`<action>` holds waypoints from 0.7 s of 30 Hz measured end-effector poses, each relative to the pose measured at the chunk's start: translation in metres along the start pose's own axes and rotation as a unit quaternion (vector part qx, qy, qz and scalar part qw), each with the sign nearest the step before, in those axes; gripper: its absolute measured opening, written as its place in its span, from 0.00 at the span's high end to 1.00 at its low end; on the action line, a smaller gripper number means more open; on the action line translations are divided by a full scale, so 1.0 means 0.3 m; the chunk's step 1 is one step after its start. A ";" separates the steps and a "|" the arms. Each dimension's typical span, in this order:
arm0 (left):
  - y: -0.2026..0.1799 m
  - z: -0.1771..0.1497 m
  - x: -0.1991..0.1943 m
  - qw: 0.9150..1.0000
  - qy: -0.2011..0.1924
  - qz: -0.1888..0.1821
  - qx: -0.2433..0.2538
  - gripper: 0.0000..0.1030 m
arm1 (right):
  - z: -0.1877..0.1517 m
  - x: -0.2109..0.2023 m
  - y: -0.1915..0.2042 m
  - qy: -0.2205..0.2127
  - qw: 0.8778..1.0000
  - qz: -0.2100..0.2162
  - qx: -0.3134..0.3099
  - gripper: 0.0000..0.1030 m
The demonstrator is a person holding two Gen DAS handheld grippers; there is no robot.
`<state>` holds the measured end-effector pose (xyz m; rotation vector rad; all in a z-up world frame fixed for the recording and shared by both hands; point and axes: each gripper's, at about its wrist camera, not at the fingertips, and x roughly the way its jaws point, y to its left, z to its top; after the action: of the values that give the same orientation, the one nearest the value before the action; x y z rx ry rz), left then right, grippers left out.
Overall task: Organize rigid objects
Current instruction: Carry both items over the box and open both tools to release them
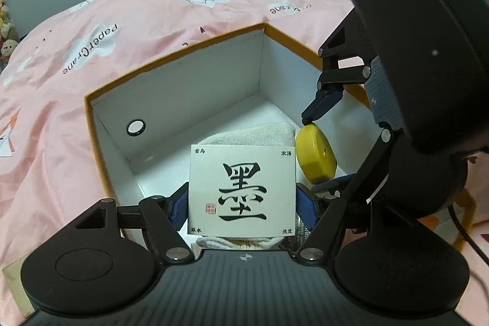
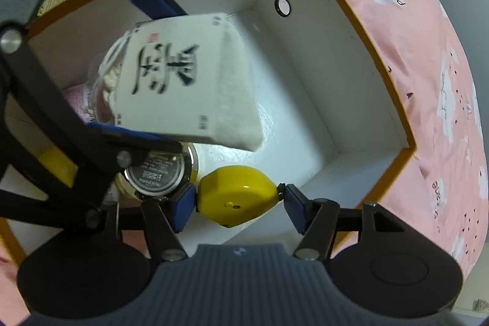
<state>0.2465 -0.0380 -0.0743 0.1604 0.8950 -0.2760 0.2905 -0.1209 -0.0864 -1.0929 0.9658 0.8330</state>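
Note:
My left gripper (image 1: 242, 200) is shut on a white packet with a black Chinese character (image 1: 242, 188) and holds it over the open orange-rimmed white box (image 1: 171, 93). The packet (image 2: 180, 84) also shows in the right wrist view, with the left gripper (image 2: 152, 66) around it. My right gripper (image 2: 238, 200) is shut on a yellow rounded tape measure (image 2: 237, 193) inside the box (image 2: 351, 87). In the left wrist view the tape measure (image 1: 314, 156) hangs between the right gripper's fingers (image 1: 321, 103) beside the packet.
The box sits on a pink bedspread (image 1: 122, 29) printed with clouds. Inside the box lie a round metal watch back (image 2: 162, 173), white cord (image 2: 111, 72) and something pink (image 2: 75, 100). A round grommet hole (image 1: 136, 127) is in one box wall.

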 end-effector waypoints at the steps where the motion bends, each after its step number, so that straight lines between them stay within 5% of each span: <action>1: -0.006 0.004 0.014 1.000 0.002 0.008 0.007 0.23 | -0.001 0.006 -0.001 0.000 1.000 0.001 0.000 0.39; 9: -0.040 0.011 0.044 0.997 0.007 0.051 0.050 0.23 | -0.008 0.048 0.028 0.013 1.000 0.000 -0.020 0.39; 21: -0.095 0.030 0.094 0.993 0.039 0.049 0.105 0.23 | -0.028 0.075 0.047 0.021 0.999 0.005 -0.025 0.39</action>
<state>0.2613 -0.0723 -0.0914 0.4115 0.9311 -0.2740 0.2839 -0.1237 -0.1134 -1.1526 0.9908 0.8486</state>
